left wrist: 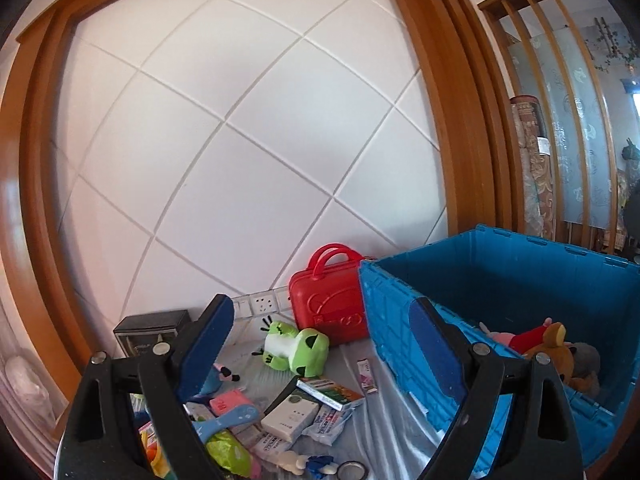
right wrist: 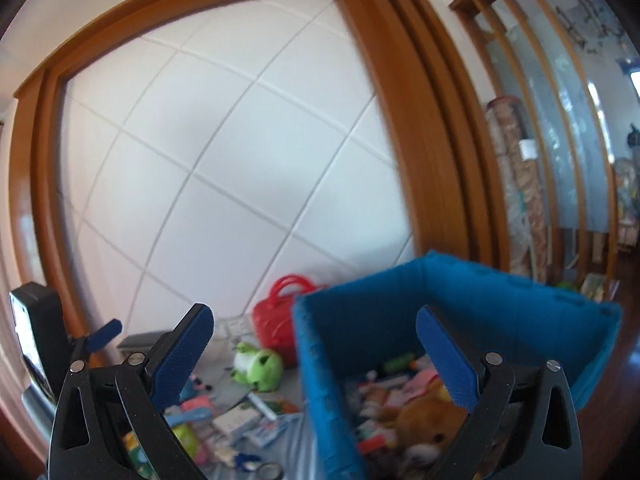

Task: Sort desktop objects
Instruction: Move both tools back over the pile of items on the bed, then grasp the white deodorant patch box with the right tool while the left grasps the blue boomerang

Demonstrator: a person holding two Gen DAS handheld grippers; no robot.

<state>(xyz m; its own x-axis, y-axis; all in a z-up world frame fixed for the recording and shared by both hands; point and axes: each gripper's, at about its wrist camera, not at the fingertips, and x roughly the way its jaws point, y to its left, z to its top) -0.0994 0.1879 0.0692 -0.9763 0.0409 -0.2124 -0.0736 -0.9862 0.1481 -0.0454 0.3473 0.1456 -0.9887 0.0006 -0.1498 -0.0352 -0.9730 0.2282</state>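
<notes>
My left tongs (left wrist: 320,344) stand wide apart with nothing between the pads, and my right tongs (right wrist: 316,354) are spread just as wide and hold nothing. Both point nearly level over a surface (left wrist: 384,428) draped in a pale, wrinkled cloth. On its left half lies a loose heap of small things: a green frog plush (left wrist: 294,346), a white box (left wrist: 289,416), a green-and-orange carton (left wrist: 330,392), a pink eraser-like block (left wrist: 231,403) and some sachets. A red toy case (left wrist: 328,300) stands upright against the wall, touching the blue crate (left wrist: 394,344) to its right. Inside the crate lie plush toys, among them a brown bear (left wrist: 554,346), and the right view, though blurred, shows small packets there too. Behind is a white panelled wall (left wrist: 248,140) in an orange-brown wooden frame (left wrist: 444,92), with sockets (left wrist: 262,303) low down. Farther right, wooden slats (left wrist: 544,40) front frosted glass.
</notes>
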